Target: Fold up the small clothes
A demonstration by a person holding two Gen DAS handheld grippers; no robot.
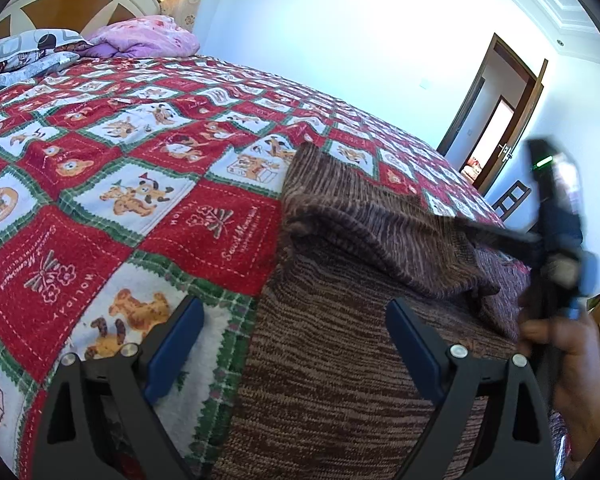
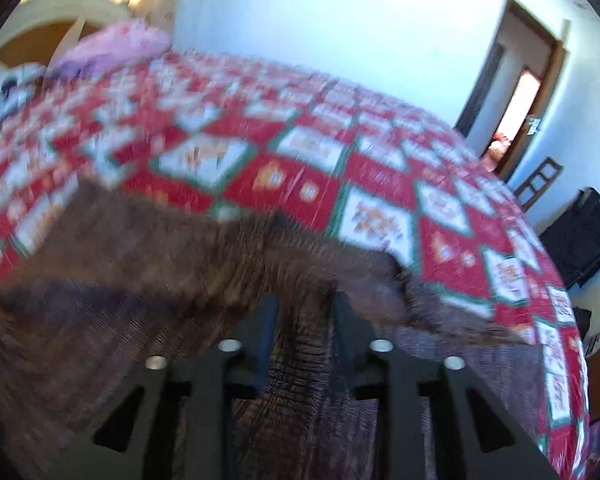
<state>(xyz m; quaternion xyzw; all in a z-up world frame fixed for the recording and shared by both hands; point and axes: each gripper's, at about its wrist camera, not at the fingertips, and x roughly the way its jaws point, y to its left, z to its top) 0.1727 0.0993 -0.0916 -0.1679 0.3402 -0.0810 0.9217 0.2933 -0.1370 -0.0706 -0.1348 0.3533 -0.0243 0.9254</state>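
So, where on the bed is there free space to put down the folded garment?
The red, white and green patchwork bedspread is bare left of the brown striped knit garment, up to the pink crumpled quilt and patterned pillows at the headboard. It is crowded on the right, where the right claw pinches the garment.

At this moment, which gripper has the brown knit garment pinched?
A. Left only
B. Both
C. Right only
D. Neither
C: the right gripper has its jaws closed on a fold of the brown knit garment, while the left gripper hangs wide open above it with nothing between its jaws.
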